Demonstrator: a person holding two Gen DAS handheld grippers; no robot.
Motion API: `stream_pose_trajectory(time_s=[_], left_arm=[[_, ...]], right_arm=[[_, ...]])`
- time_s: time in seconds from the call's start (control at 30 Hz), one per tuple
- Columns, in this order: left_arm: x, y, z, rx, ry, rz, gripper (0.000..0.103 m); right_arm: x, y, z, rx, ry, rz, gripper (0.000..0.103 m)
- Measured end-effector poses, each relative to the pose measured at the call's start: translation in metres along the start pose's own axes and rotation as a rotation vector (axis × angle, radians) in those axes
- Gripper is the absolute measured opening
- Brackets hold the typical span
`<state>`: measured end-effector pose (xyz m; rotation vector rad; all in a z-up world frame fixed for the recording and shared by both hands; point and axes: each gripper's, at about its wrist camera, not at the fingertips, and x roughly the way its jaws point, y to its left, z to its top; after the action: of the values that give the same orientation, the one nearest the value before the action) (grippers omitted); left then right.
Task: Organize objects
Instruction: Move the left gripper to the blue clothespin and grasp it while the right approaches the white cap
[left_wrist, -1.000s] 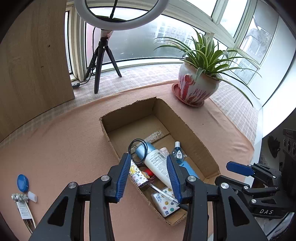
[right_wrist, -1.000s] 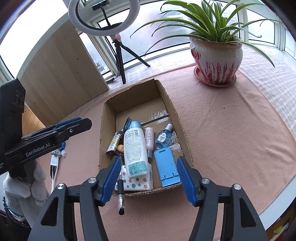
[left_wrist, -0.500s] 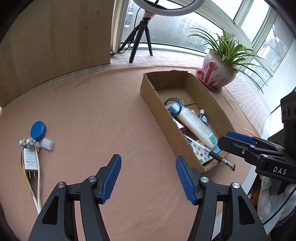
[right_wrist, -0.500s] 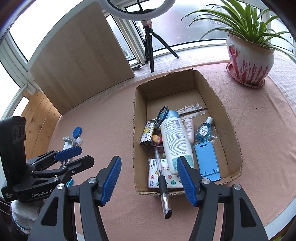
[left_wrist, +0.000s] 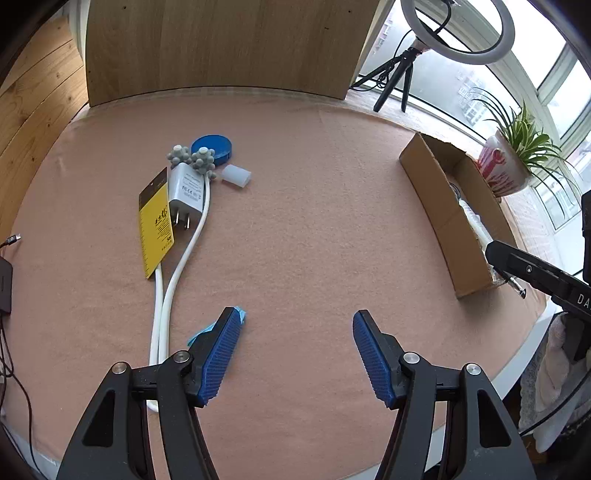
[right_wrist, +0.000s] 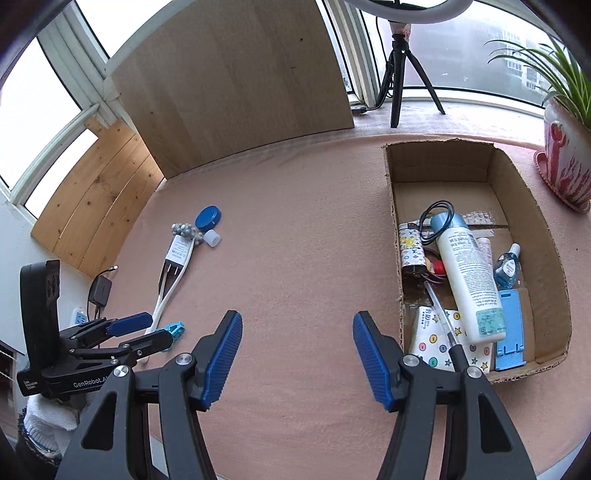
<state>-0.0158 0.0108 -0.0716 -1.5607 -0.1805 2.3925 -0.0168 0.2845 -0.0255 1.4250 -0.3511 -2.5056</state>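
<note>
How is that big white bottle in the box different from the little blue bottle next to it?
The white bottle is far longer than the small blue bottle. The white bottle is opaque with a pale blue cap; the small blue bottle is see-through blue with a white cap. The white bottle rests partly on other items. Both lie inside the cardboard box, caps pointing toward its far end.

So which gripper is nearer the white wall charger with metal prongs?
Left. The left gripper hovers open just short of the white wall charger, over its side of the cloth. The right gripper is open too, farther off beside the cardboard box.
</note>
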Motion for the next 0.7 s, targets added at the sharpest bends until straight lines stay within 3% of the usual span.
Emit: stream_pose_trajectory(time_s=[0.13,0.3,0.7], left_arm=[[-0.001,0.025,-0.014,-0.023,0.008,0.019,0.066],[0.002,0.049,-0.023,-0.066,0.014,-0.01,0.066],[0.02,0.051,-0.021,-0.006,0.027,-0.013,0.064]], right_arm=[[0.016,0.016,-0.002,-0.003,0.042,0.067,0.059],[0.04,0.035,-0.003,0.003,0.117,0.14,0.059],[0.088,0.076,0.032,-0.096,0.14,0.119,0.059]])
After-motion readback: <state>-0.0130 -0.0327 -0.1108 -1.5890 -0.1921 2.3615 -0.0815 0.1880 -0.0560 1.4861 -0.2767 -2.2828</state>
